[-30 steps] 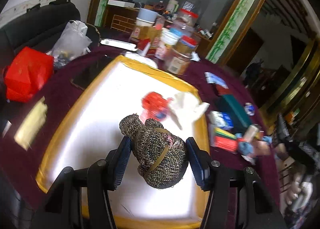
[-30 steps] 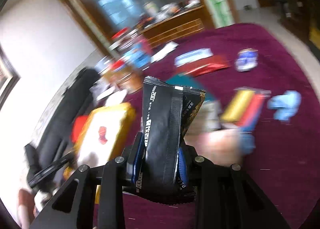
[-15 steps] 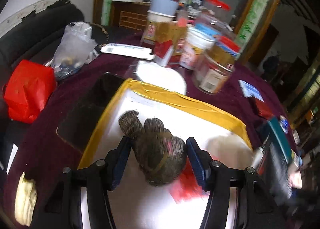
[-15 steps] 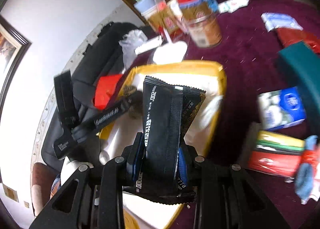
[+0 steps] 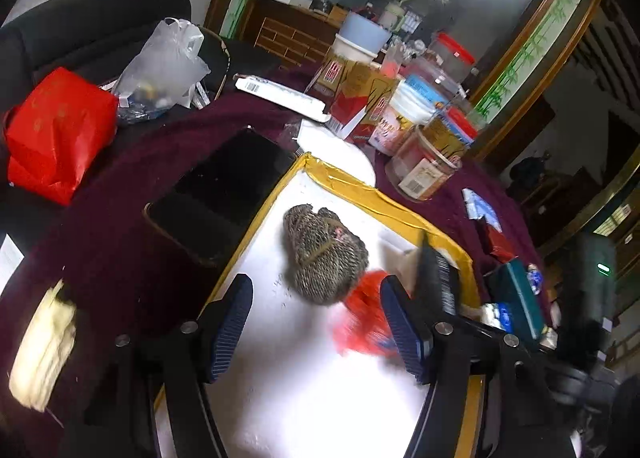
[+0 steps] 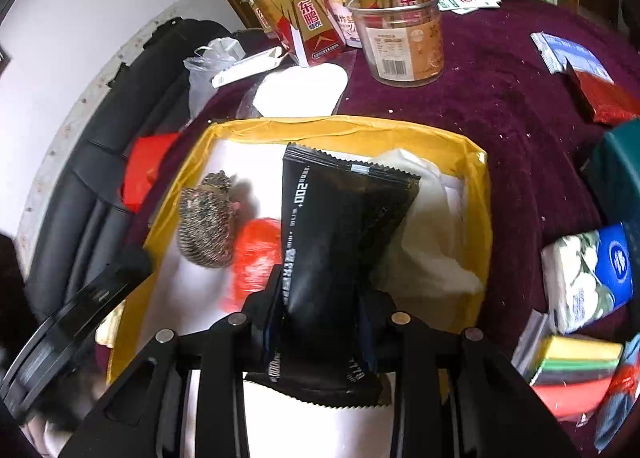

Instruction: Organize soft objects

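Knitted bundle (image 5: 324, 254), brown-grey and bound by a yellowish band, lying free on the white floor of the yellow-rimmed box (image 5: 352, 183). A second ago it sat between the pads of the left gripper (image 5: 316, 328); the jaws have just been opening, and the bundle now rests ahead of the fingertips, touching neither pad. Its long axis runs from the box's far left corner toward the near right, narrow end pointing to the far corner. A red soft item (image 5: 366, 322), blurred, lies against its near right side; a white crumpled cloth (image 6: 428, 234) fills the right part of the box.

Black foil packet (image 6: 340, 242), clamped at its lower part between the pads of the right gripper (image 6: 320, 322), stands roughly upright, serrated top edge tilted toward the box's far wall. A second ago this packet was over the maroon tablecloth (image 6: 500, 105); it now hangs over the box interior.

Both grippers slant downward into the box, left gripper from the left side, right gripper from the near edge.
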